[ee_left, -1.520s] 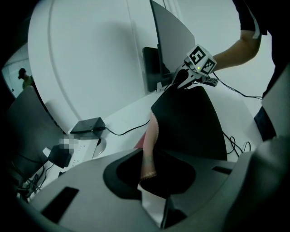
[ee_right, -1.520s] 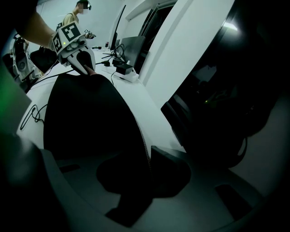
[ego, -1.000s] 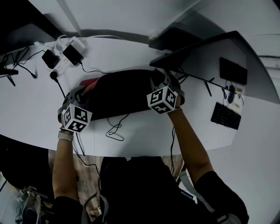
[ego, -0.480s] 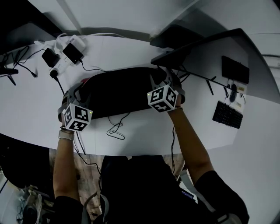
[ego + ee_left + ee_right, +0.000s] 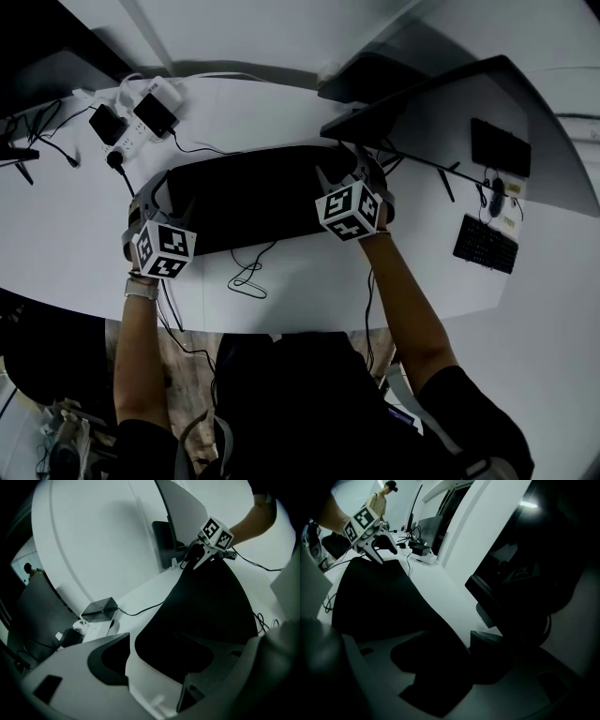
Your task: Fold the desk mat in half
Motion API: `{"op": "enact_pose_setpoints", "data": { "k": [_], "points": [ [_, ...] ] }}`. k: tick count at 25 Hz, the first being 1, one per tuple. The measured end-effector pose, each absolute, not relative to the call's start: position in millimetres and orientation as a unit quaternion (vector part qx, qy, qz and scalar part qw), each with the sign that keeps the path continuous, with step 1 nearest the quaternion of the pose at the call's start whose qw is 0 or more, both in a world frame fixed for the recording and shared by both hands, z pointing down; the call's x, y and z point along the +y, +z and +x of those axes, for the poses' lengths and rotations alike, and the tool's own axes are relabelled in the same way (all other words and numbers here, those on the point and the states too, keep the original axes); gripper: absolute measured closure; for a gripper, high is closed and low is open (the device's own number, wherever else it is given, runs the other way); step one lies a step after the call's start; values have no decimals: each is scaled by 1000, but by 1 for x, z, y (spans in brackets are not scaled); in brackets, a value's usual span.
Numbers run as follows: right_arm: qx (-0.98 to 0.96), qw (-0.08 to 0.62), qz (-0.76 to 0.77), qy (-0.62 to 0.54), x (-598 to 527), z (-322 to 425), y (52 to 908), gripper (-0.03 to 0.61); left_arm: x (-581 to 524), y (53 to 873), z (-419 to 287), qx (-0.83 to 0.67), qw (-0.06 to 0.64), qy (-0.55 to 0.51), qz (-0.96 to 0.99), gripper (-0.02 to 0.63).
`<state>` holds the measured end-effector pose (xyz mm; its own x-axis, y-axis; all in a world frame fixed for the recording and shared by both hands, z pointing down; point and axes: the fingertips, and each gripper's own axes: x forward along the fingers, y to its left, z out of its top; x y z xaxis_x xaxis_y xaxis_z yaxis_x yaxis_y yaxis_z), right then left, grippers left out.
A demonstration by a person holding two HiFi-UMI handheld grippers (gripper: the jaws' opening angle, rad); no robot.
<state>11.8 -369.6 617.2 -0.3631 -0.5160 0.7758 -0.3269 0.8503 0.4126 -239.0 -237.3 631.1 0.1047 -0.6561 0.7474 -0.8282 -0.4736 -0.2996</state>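
Observation:
The black desk mat (image 5: 253, 192) lies doubled over on the white table (image 5: 66, 234), with no underside showing. My left gripper (image 5: 157, 199) is at the mat's left end and my right gripper (image 5: 352, 171) at its right end. Both sets of jaws have just been opening and stand wide. In the left gripper view the mat (image 5: 206, 602) reaches in between my left gripper's (image 5: 159, 663) pads without being pinched. The right gripper view is dark; the mat (image 5: 379, 597) runs between my right gripper's (image 5: 454, 658) jaws, which look apart.
A power strip with adapters (image 5: 141, 112) sits at the back left. A monitor (image 5: 422, 94) stands just behind the right gripper. A looped cable (image 5: 246, 278) lies in front of the mat. Dark devices (image 5: 483, 248) lie at the far right. A person (image 5: 382, 498) stands far off.
Both grippers' jaws have opened. A red strip of the mat's underside showed at the left end; now it is covered and the mat lies flatter. The hands have barely moved.

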Motion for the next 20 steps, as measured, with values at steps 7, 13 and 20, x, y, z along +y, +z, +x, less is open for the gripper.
{"op": "enact_pose_setpoints", "data": {
  "k": [7,13,20],
  "points": [
    [-846,459,266,-52,-365,11,607,296,-239,630,-241,-504,95,445,734,302],
    [-848,455,267,-45,-362,13,600,296,-238,625,-244,-502,96,448,734,279],
    [-851,449,274,-15,-350,21,590,296,-233,613,-244,-502,100,440,738,279]
  ]
}}
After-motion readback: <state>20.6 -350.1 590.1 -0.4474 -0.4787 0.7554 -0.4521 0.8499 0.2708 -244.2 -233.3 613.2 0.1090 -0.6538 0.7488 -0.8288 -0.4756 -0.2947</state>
